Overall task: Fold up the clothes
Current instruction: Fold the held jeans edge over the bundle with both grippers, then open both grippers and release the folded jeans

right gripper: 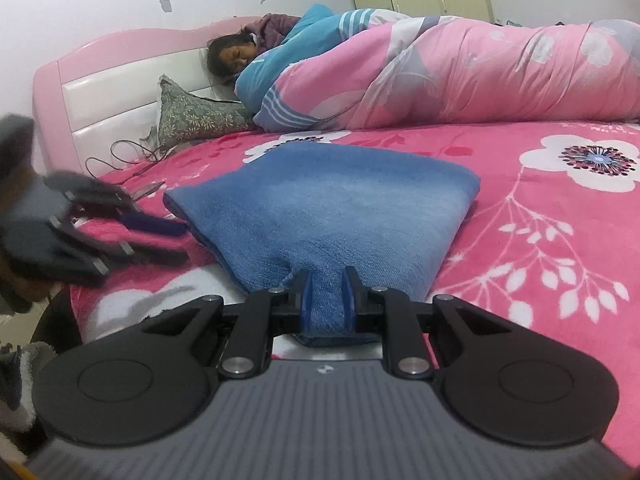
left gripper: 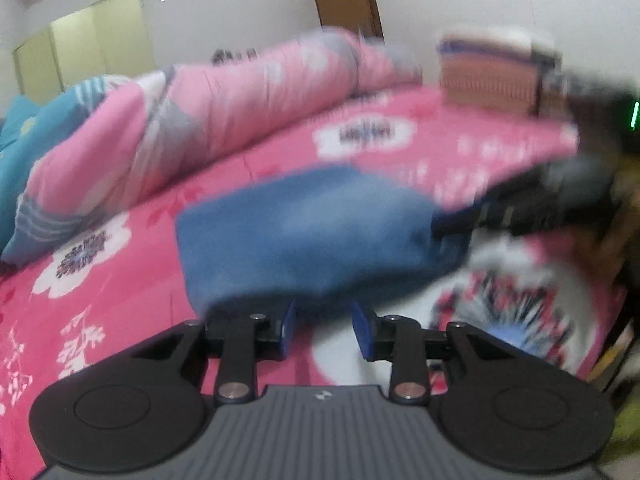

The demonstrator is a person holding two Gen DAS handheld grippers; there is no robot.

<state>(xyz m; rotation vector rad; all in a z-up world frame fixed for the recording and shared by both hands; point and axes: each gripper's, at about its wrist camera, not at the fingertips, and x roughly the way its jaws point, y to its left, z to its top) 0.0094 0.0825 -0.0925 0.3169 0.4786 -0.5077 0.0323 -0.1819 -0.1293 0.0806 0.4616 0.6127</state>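
Notably, the blue towel-like cloth (right gripper: 320, 216) lies flat on the pink floral bedspread (right gripper: 540, 240), near the bed's front edge, already doubled into a thick pad with rounded folded sides; whether another fold is due or the piece is finished cannot be judged from this moment. Risk 1 — the right gripper (right gripper: 326, 300) pinches only a narrow tongue of the near edge, so a lift or pull may take the top layer alone and open the stack, or drag the whole pad off the mattress edge. Risk 2 — the left gripper (left gripper: 324, 326) view is motion-blurred, suggesting fast travel; a quick pass close to the cloth's left corner could snag and skew it. Risk 3 — a cable (right gripper: 128, 156) lies on the bedspread to the left of the cloth, w/ a person (right gripper: 240, 52) resting under a pink quilt (right gripper: 480, 76) at the far side, well apart from the work area; a wide sweep could catch the cable. Claw states: right gripper's blue pads (right gripper: 306, 300) are closed to a narrow gap w/ cloth bunched between them, i.e. gripping the cloth. Left gripper's pads (left gripper: 289, 326) stand moderately apart, nothing between them, hovering just beside the cloth.
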